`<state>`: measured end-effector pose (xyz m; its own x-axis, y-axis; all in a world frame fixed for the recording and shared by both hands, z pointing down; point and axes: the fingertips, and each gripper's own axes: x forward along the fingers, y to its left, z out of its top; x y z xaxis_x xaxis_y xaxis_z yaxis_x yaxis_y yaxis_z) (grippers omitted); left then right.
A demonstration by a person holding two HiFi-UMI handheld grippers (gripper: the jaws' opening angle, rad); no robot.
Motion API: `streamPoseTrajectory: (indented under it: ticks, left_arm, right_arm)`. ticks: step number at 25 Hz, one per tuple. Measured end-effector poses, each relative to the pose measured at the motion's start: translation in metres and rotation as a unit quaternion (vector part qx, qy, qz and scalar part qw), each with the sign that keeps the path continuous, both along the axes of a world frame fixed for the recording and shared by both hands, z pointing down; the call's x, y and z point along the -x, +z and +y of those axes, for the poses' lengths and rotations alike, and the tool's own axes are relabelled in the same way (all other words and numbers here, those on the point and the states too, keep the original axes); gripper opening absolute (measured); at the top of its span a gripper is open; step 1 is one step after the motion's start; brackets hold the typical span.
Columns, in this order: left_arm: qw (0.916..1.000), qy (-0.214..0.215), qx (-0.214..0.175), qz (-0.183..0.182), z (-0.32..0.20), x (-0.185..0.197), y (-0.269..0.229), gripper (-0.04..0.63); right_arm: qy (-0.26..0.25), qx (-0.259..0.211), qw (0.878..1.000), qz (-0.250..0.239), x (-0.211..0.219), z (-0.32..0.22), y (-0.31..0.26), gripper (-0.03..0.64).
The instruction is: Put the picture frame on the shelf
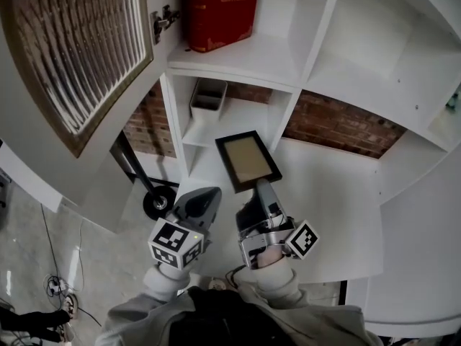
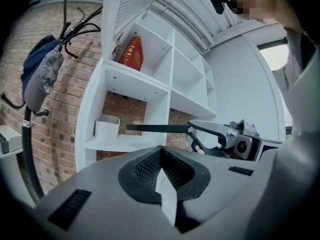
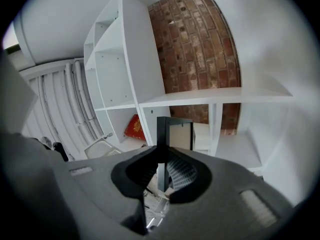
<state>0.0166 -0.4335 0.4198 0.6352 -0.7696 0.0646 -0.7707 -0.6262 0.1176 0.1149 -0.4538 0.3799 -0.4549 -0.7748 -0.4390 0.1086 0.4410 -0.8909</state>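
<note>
Pinching frame [image 1: 248, 160] by edge rail with right gripper [image 1: 263, 187], with left gripper [image 1: 207, 195] closed, empty. Probably light, stiff, slick-finished, fragile if glazed: grip rail, not pane.

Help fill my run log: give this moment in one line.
right gripper: shut on picture frame | left gripper: shut, empty | frame near shelf, unplaced
</note>
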Motion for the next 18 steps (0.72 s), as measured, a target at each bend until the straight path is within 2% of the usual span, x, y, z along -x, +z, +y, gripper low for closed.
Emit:
streamPoseTrajectory:
  ticks: [4, 12, 18]
  left_arm:
    - [0.9999, 0.008, 0.003, -0.010, -0.022, 0.002, 0.006, 0.003]
    - [0.9998, 0.011, 0.012, 0.008, -0.061, 0.010, 0.006, 0.003]
    - [0.9994, 0.020, 0.028, 0.007, -0.080, 0.009, 0.017, 0.003]
  right_arm:
    - [0.033, 0.001, 0.999, 0.000, 0.001, -0.027, 0.005, 0.055]
    - [0.087, -0.004, 0.996, 0.014, 0.006, -0.063, 0.017, 0.055]
    - [0.113, -0.001, 0.994, 0.004, 0.007, -0.081, 0.029, 0.055]
